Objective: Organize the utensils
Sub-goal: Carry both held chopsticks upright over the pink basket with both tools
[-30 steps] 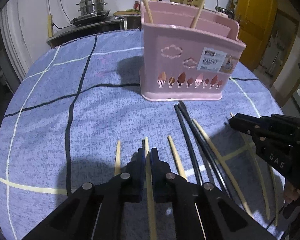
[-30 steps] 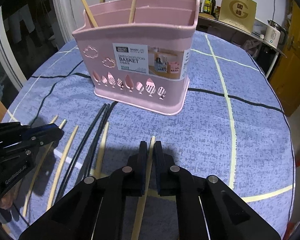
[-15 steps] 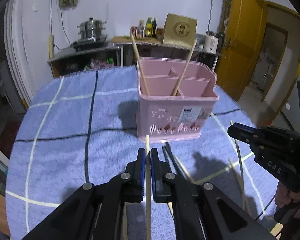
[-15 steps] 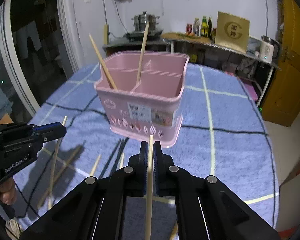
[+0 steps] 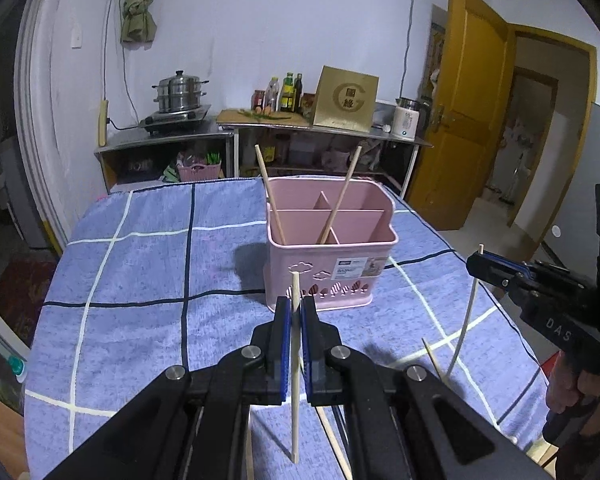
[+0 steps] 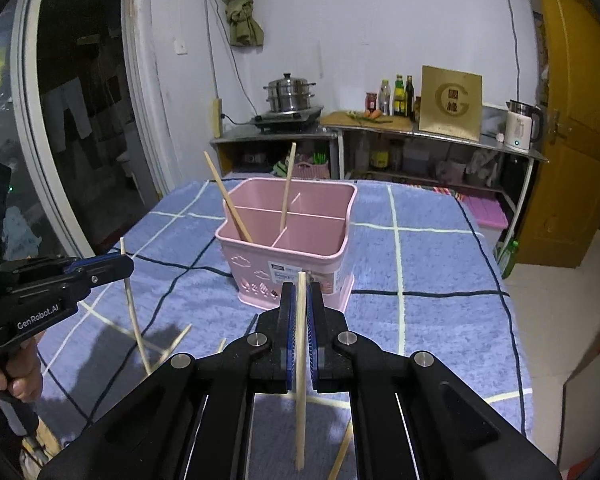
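A pink chopstick basket point(image 5: 328, 268) point(image 6: 300, 256) with several compartments stands on the blue checked tablecloth and holds two wooden chopsticks point(image 5: 270, 196) leaning in it. My left gripper point(image 5: 295, 312) is shut on a wooden chopstick point(image 5: 295, 380), held upright above the table in front of the basket. My right gripper point(image 6: 300, 300) is shut on another wooden chopstick point(image 6: 300, 380), also upright and raised. Each gripper shows in the other's view, the right one point(image 5: 480, 266) at the right and the left one point(image 6: 124, 266) at the left.
More loose wooden chopsticks point(image 6: 176, 342) point(image 5: 432, 356) lie on the tablecloth point(image 5: 140, 280) below the grippers. Behind the table stand a counter with a steamer pot point(image 5: 180, 94), bottles, a gold box and a kettle. A yellow door point(image 5: 472, 120) is at the right.
Both grippers have lifted their chopsticks off the tablecloth and risen well above the table, turning the sticks upright. The basket now shows from above.
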